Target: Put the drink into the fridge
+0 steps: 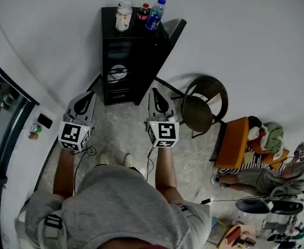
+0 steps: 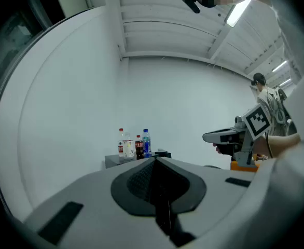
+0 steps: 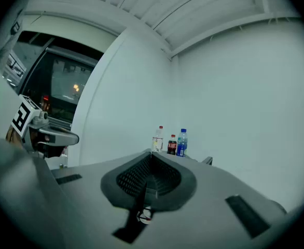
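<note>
Three drinks stand on a black cabinet [image 1: 122, 61] by the far wall: a clear bottle with a red cap [image 1: 123, 14], a small cola bottle [image 1: 143, 12] and a blue-labelled bottle [image 1: 155, 13]. The glass-door fridge [image 1: 0, 113] is at the left. My left gripper [image 1: 90, 94] and right gripper [image 1: 153, 91] are held level side by side, well short of the cabinet, pointing toward it. Both are shut with nothing in them. In the left gripper view the bottles [image 2: 139, 145] show just past the shut jaws; the right gripper view shows them [image 3: 171, 143] likewise.
A dark wicker chair [image 1: 204, 105] stands right of the cabinet. Further right are an orange stool [image 1: 234, 141] and a seated person [image 1: 268, 179] among bags and cables. Small cans [image 1: 33, 132] sit on the ledge beside the fridge.
</note>
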{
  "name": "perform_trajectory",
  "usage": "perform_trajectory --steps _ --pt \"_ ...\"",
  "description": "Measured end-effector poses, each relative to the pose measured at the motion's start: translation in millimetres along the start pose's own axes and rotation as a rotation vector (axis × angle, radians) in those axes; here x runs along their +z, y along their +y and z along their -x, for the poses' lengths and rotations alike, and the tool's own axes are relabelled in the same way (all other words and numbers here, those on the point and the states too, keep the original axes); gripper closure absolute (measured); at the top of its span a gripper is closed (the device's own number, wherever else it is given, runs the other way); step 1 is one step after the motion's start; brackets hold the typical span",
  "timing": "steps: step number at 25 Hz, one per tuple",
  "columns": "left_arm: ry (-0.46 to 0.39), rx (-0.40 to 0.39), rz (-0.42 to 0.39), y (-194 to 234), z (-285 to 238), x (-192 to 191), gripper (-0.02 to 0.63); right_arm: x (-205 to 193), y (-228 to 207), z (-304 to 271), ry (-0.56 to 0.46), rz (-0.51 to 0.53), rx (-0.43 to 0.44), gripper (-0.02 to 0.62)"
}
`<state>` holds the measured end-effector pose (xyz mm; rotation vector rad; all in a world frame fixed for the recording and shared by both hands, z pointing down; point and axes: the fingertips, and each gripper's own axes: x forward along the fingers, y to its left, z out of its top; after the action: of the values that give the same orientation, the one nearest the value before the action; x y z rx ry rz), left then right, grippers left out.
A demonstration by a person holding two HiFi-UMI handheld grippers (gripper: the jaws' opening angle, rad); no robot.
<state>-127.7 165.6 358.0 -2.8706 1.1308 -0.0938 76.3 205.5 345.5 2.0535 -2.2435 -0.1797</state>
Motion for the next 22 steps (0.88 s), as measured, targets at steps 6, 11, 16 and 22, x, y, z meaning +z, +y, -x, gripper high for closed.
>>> perform_trajectory --steps 6,11,16,22 --pt "0.0 -0.004 0.015 6 5 -1 0.601 0 4 2 0.001 -0.004 -0.014 0.569" --pt "-0.003 -0.013 0.021 7 7 -1 0.601 2 7 3 -0.004 -0.013 -0.022 0.569" --pt "-0.008 -0.019 0.017 12 9 1 0.601 6 8 4 -0.025 -0.038 -0.035 0.569" --pt "-0.011 -0.033 0.004 24 13 2 0.601 6 17 4 -0.016 -0.045 -0.055 0.569"
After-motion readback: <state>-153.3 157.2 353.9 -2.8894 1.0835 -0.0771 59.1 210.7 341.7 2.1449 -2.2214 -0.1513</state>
